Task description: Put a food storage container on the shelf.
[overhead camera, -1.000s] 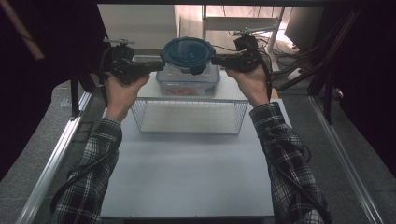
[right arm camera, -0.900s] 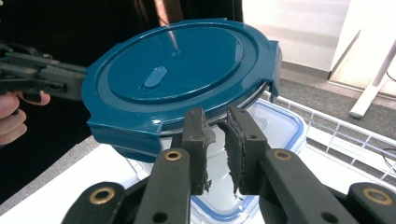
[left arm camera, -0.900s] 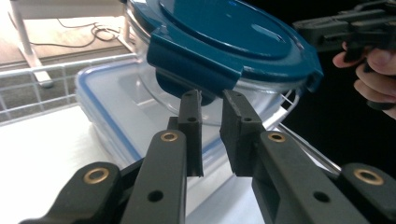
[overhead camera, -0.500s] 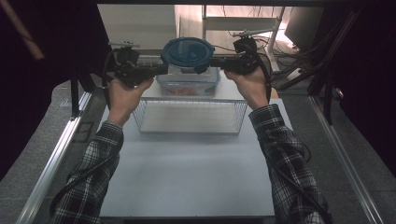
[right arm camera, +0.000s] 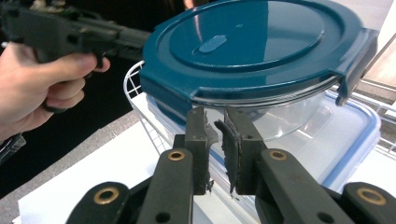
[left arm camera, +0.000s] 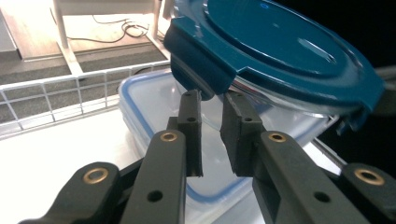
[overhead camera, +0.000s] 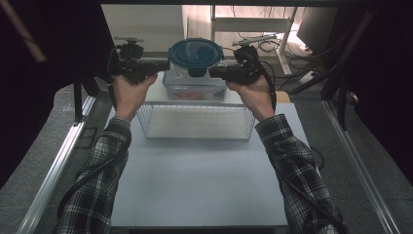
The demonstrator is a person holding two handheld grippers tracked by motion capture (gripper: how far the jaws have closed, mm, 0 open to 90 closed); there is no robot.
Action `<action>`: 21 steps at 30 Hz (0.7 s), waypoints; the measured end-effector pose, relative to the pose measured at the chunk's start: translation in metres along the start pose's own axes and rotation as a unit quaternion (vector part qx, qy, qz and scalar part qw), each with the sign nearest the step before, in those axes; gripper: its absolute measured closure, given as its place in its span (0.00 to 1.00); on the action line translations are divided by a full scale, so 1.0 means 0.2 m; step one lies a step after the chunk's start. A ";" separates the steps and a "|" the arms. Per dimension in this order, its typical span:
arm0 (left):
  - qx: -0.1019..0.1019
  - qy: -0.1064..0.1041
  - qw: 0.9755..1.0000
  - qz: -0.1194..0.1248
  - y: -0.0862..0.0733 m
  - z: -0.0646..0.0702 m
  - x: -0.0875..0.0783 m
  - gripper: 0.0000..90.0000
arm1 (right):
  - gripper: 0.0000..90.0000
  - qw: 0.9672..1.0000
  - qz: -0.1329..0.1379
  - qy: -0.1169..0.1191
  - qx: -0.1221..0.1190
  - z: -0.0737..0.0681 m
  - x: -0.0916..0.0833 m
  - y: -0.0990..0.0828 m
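— Wire basket [overhead camera: 195,124] on the table [overhead camera: 195,185], clear rectangular box [overhead camera: 195,90] beyond it; why the round container [overhead camera: 195,56] up above that box?
— Carried level from both sides, likely so nothing spills: left gripper [overhead camera: 163,66] and right gripper [overhead camera: 216,74] each with jaws nearly together under the blue lid's latch tabs; truly pinching glass rim, hard to tell
— Any writing?
— None legible on lid or box
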State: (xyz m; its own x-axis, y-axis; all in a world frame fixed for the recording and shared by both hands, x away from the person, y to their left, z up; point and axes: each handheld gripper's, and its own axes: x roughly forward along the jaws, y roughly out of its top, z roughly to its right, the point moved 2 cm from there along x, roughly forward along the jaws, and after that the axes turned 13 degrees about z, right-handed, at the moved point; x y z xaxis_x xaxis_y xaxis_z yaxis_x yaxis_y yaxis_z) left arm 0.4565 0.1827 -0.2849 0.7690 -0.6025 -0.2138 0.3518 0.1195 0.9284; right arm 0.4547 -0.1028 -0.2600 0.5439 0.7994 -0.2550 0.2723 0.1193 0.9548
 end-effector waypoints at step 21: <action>0.071 -0.088 0.993 -0.021 -0.59 0.22 -0.26 0.11 | 0.18 0.999 -0.006 -0.007 -0.052 -0.13 -0.26 -0.51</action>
State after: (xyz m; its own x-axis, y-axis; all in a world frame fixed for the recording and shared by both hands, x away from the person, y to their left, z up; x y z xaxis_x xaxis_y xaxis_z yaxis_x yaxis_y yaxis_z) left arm 0.3517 0.1652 -0.3701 0.6459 -0.7346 -0.2078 0.2924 -0.0134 0.9562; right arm 0.3778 -0.1414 -0.3396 0.5525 0.7895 -0.2672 0.1947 0.1894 0.9624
